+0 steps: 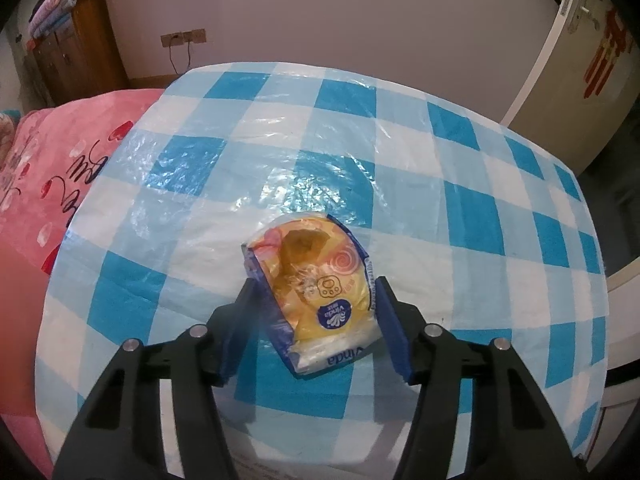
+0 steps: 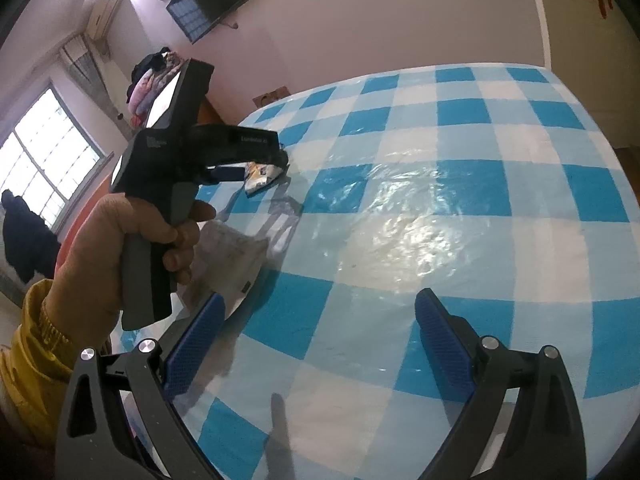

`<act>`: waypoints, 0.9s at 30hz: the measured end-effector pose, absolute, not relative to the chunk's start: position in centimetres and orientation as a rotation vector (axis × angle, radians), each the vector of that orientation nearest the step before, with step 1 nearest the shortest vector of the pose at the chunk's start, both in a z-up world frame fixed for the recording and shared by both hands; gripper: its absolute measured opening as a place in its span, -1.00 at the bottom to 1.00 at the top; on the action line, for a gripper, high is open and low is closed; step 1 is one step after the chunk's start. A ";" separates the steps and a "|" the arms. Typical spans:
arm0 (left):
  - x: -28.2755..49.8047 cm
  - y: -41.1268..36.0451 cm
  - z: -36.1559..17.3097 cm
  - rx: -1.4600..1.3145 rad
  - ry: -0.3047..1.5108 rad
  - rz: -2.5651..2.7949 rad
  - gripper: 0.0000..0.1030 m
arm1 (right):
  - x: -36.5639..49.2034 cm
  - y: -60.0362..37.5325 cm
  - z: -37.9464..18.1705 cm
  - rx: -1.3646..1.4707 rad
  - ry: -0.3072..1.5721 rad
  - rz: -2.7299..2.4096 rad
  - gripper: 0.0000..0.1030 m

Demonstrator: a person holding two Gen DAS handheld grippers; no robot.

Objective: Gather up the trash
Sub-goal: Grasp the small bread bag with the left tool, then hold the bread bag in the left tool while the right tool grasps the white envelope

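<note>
Spread wide round yellow tissue pack point(image 1: 316, 292) w/o touching, near table point(image 1: 440, 184) middle: left gripper point(image 1: 316, 300). Likewise spread, empty, by near edge: right gripper point(image 2: 320, 312).

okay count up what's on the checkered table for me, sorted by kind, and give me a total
Tissue packs: 1
Clear plastic bags: 1
Grippers over the table: 2, left and right
Total: 4
</note>
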State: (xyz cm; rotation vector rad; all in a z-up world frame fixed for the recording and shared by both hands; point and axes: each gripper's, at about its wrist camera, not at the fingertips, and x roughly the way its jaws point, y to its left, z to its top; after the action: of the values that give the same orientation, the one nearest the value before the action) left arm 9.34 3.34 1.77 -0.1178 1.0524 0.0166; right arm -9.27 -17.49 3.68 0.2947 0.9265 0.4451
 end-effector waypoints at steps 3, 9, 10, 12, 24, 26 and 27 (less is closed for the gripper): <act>8.9 4.1 1.9 -0.139 1.053 0.005 0.10 | -8.8 -16.7 3.3 0.290 0.951 0.469 0.84; 7.6 6.4 2.8 -0.170 1.031 -0.012 0.05 | -7.8 -14.3 3.0 0.253 0.998 0.529 0.84; 7.4 6.9 3.0 -0.173 1.026 -0.016 0.04 | -7.6 -13.7 3.1 0.236 1.000 0.543 0.84; 6.8 7.8 3.4 -0.179 1.019 -0.023 0.04 | -7.3 -12.7 3.2 0.209 1.000 0.565 0.84; 2.6 13.9 4.7 -0.229 0.983 -0.021 0.04 | -3.9 -6.1 3.9 -0.038 0.928 0.745 0.84; 2.0 14.8 4.8 -0.234 0.978 -0.019 0.04 | -3.3 -5.1 3.7 -0.082 0.925 0.765 0.84; 1.7 15.1 4.8 -0.235 0.976 -0.017 0.04 | -2.9 -4.8 3.7 -0.088 0.925 0.777 0.84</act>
State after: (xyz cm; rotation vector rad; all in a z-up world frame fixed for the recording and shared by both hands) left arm 1.69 15.09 4.85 -0.2355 0.9758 -0.0174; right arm -2.92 -4.82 3.69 -0.0883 0.9253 0.7775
